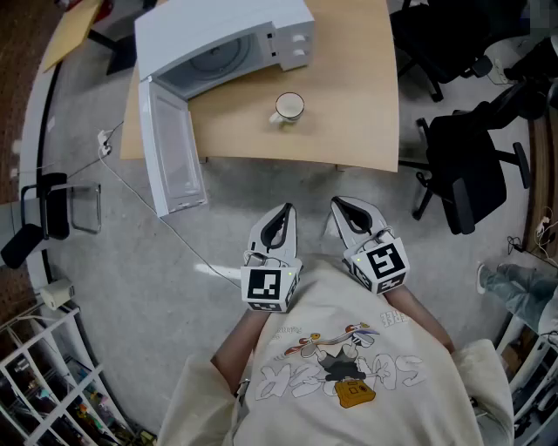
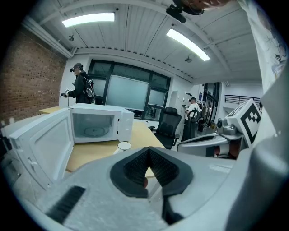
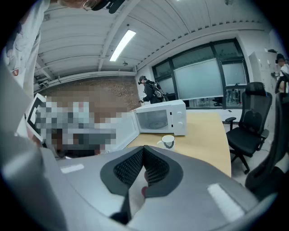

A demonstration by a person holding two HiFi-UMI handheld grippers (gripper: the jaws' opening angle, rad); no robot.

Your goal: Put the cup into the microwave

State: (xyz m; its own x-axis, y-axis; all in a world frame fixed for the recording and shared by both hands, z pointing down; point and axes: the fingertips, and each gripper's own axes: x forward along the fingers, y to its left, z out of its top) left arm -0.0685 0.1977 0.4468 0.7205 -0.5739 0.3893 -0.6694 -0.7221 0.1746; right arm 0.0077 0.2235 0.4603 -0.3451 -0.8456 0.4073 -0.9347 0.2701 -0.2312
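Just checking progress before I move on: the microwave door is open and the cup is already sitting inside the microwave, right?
Not quite. The microwave door is open, but the cup is not inside: it stands on the table in front of the microwave, as the head view shows.

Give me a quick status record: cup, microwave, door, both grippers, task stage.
cup: upright on the table, just outside the microwave, untouched
microwave: at the table's left end, nothing inside but its turntable
door: swung wide open
left gripper: jaws shut, empty, held short of the table
right gripper: jaws shut, empty, beside the left one
stage: cup not yet picked up
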